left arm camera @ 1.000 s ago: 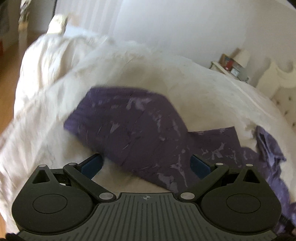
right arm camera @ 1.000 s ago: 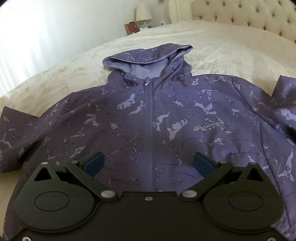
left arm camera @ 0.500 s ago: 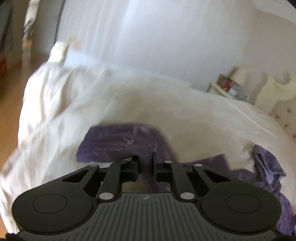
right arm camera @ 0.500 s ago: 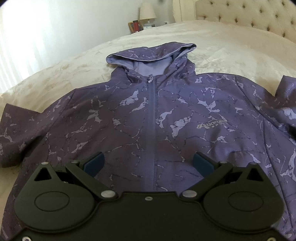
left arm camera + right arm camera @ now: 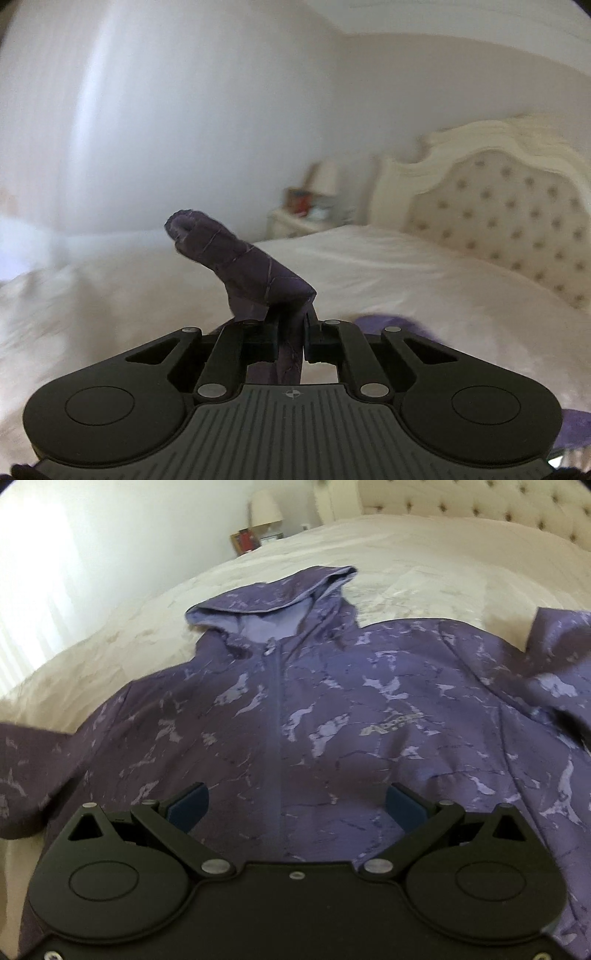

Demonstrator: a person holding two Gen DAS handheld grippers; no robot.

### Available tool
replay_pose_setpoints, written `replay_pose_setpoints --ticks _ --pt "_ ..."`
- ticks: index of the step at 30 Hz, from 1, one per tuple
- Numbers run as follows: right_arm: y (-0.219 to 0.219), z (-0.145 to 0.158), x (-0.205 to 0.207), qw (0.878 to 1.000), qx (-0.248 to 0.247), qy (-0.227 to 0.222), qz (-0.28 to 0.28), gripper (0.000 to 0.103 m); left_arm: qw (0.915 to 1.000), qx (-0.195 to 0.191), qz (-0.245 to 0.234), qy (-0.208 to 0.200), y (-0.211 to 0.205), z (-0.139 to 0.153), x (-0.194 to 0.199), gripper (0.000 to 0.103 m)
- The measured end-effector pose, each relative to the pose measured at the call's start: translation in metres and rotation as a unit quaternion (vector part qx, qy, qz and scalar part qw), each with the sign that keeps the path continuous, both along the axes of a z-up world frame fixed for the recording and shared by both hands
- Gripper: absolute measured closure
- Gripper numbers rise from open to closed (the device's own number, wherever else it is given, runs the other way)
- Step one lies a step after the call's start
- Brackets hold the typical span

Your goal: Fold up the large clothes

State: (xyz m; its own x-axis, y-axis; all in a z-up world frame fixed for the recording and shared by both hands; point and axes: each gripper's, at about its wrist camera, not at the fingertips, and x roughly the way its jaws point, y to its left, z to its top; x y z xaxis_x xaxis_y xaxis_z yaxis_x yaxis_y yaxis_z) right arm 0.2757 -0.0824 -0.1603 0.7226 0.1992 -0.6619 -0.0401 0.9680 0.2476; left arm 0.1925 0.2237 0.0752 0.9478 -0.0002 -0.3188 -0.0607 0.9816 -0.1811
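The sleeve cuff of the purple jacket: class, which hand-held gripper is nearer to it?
Left. The left hand-held gripper is shut on the sleeve cuff, lifting it off the bed. The right hand-held gripper hangs open over the jacket's front, holding nothing.

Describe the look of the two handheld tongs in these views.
Both are matte black plastic with two round discs at the rear and angled linkage arms joined by silver pivot pins. The left tongs sit ahead of a grey ribbed plate carrying a small crosshair mark. The right tongs show blue pads and a plain black plate. No cables or sleeves are visible.
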Motion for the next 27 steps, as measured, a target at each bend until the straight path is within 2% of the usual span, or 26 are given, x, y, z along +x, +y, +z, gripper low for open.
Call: replay_pose_setpoints --ticks 3,6,9,13,17,20,23,27 --pt "-0.011 0.006 0.001 1.000 0.000 0.004 -0.013 0.001 0.9989 0.003 -0.043 -0.019 -0.035 0.003 0.020 0.092" --pt "-0.031 0.019 -0.004 1.000 0.006 -0.009 -0.022 0.001 0.9959 -0.016 -0.086 -0.022 -0.068 -0.004 0.042 0.092" --pt "-0.050 0.032 -0.009 0.999 0.002 -0.016 -0.030 0.001 0.9921 -0.025 -0.122 -0.015 -0.102 -0.025 0.059 0.092" --pt "-0.077 0.042 -0.018 0.999 0.002 -0.018 -0.041 0.001 0.9868 -0.012 -0.161 0.008 -0.146 -0.058 0.075 0.092" --pt "-0.096 0.037 -0.021 0.998 -0.010 -0.004 -0.055 0.001 0.9832 0.023 -0.177 0.040 -0.176 -0.104 0.089 0.091" --pt "-0.106 0.030 -0.024 0.998 -0.009 0.017 -0.061 0.001 0.9808 0.018 -0.180 0.073 -0.176 -0.135 0.089 0.090" --pt "-0.112 0.027 -0.025 0.997 -0.005 0.024 -0.067 0.001 0.9784 -0.004 -0.180 0.101 -0.182 -0.146 0.093 0.082" --pt "-0.111 0.026 -0.023 0.998 -0.006 0.026 -0.065 0.001 0.9765 0.001 -0.194 0.093 -0.194 -0.131 0.089 0.071"
